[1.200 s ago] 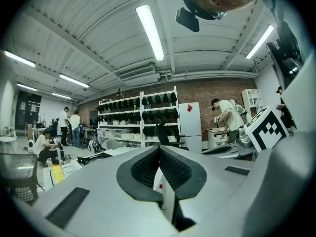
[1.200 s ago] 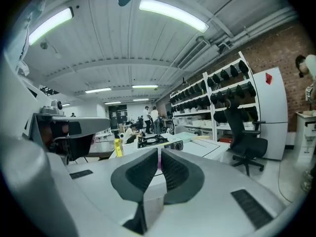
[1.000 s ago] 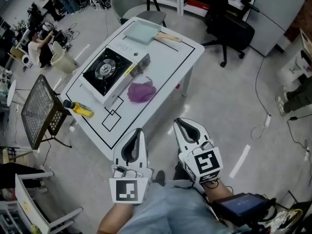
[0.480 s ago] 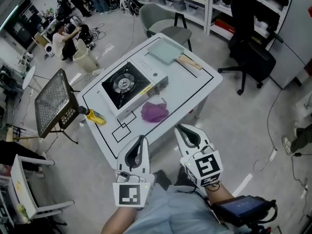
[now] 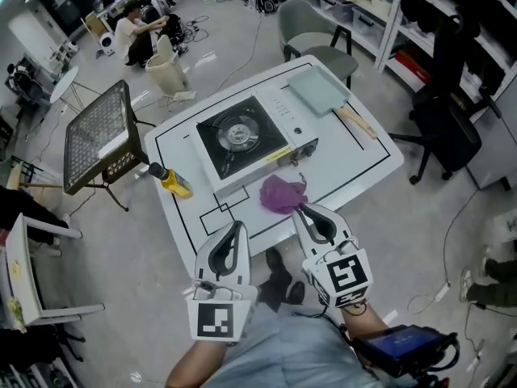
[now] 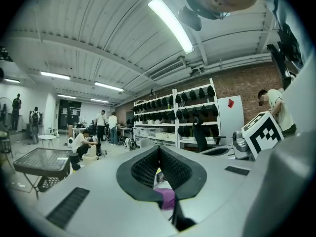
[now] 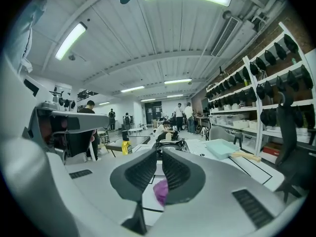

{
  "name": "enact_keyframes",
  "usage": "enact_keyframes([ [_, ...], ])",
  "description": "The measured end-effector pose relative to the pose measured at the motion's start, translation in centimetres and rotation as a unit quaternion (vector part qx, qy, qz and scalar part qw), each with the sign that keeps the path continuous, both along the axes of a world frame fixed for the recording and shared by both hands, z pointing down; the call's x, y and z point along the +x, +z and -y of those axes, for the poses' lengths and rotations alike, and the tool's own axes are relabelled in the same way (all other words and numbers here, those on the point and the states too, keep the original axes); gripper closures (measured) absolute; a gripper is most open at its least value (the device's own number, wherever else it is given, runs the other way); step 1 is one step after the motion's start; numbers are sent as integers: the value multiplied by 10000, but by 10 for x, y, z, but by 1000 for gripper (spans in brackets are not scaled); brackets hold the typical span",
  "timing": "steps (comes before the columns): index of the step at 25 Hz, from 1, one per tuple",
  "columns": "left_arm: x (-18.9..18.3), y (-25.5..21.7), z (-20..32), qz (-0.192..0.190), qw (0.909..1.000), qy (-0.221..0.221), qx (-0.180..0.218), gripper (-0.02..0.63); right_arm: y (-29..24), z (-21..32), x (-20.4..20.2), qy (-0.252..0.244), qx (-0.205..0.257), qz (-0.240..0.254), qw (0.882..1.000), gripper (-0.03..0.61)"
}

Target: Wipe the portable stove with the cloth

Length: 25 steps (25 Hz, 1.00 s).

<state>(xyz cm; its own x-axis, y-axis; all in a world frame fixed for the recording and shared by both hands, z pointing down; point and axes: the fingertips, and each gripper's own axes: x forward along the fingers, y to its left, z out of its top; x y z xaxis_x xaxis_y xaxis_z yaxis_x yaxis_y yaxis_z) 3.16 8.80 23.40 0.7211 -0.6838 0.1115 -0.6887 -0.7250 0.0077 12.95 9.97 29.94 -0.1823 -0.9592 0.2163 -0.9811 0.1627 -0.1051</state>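
Note:
The portable stove, white with a black burner top, stands on the white table. A crumpled purple cloth lies in front of it, near the table's front edge. My right gripper is shut and holds nothing; its tips sit at the cloth's near edge, and contact cannot be told. My left gripper is shut and empty, just off the front edge, left of the cloth. The left gripper view has the cloth below the closed tips. The right gripper view has the cloth under the closed tips and the stove beyond.
A yellow bottle lies at the table's left edge. A pale green square pan with a wooden handle rests at the far right. A mesh rack stands left of the table, a grey chair behind it, a black office chair to the right.
Both grippers have come closer to the table; the right one's tips now reach the cloth's near edge. Stove, cloth and bottle keep their places on the table.

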Motion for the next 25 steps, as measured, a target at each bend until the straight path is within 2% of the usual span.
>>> enact_keyframes([
  [4,-6,16,45,-14,9997,-160,-173,597,18,43,-11,-384,-172,-141,9990,518],
  [5,-6,22,55,-6,9996,-183,-235,595,28,53,-12,-494,-284,-173,9982,480],
  [6,-6,30,64,6,9993,-207,-315,595,39,62,-14,-606,-432,-199,9970,380],
  [8,-6,48,82,39,9984,-258,-504,595,64,79,-15,-799,-745,-260,9937,354],
  [12,-8,91,114,138,9954,-333,-886,595,119,106,-15,-1087,-1339,-536,9836,332],
  [18,-17,145,143,329,9879,-478,-1437,595,200,121,-18,-1513,-2163,-893,9604,318],
  [25,-20,178,160,437,9830,-520,-1704,595,224,134,-23,-1711,-2304,-821,9544,321],
])
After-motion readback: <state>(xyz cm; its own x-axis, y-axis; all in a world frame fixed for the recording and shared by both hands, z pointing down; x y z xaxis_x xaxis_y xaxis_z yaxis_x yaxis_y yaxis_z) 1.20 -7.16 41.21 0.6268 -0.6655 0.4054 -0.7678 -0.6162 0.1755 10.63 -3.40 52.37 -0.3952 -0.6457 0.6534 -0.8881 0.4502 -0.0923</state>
